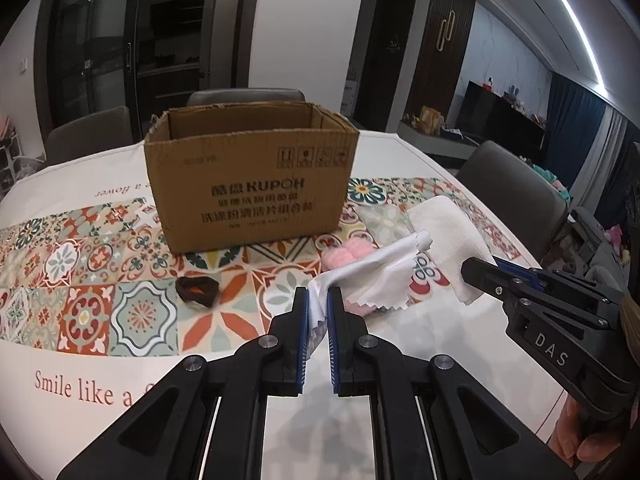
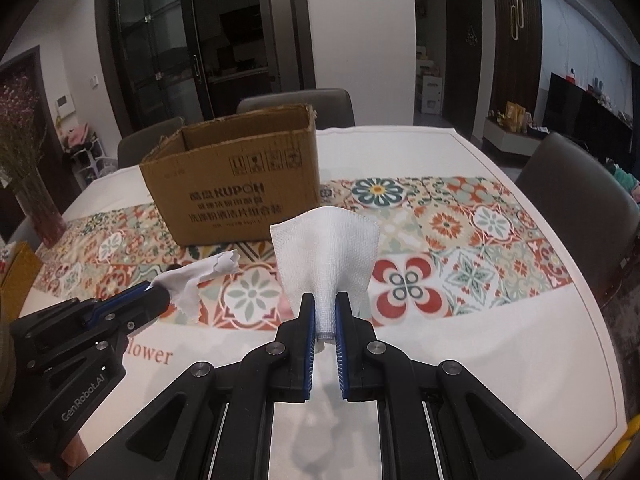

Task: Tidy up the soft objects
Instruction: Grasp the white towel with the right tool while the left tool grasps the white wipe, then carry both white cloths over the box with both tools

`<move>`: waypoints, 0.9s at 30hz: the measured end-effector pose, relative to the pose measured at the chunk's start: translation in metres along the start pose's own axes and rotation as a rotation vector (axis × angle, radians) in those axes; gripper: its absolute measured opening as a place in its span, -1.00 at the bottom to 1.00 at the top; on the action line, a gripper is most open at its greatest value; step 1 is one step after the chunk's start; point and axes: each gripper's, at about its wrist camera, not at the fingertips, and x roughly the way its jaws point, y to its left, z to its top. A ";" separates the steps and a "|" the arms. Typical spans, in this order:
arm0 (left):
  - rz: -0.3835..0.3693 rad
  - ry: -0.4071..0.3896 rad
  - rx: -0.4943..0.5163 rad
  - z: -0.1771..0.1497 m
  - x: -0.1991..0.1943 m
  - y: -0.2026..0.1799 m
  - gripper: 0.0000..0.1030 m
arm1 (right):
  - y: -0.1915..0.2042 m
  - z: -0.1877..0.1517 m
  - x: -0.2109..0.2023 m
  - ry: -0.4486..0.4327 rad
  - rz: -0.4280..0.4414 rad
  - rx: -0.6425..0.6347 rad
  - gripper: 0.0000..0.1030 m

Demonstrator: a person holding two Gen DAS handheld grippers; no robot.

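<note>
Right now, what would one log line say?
left gripper: shut on zigzag-edged cloth | right gripper: shut on gauze cloth | cardboard box: open, behind

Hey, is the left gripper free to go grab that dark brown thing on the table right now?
Probably not yet. The left gripper is shut on the white cloth, so its jaws are taken. The dark brown thing lies uncovered on the tablecloth, so nothing else blocks the way.

A home dining room: patterned tablecloth [image 1: 80, 280], chairs [image 2: 580, 200], television [image 1: 504, 120].
</note>
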 end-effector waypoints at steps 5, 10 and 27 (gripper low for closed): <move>0.012 -0.036 -0.014 0.013 -0.006 0.009 -0.79 | 0.010 0.016 -0.004 -0.045 0.017 -0.009 -0.79; 0.021 -0.075 -0.026 0.027 -0.012 0.019 -0.79 | 0.018 0.032 -0.006 -0.084 0.034 -0.010 -0.79; 0.088 -0.192 -0.024 0.075 -0.027 0.046 -0.79 | 0.042 0.083 -0.006 -0.190 0.079 -0.045 -0.79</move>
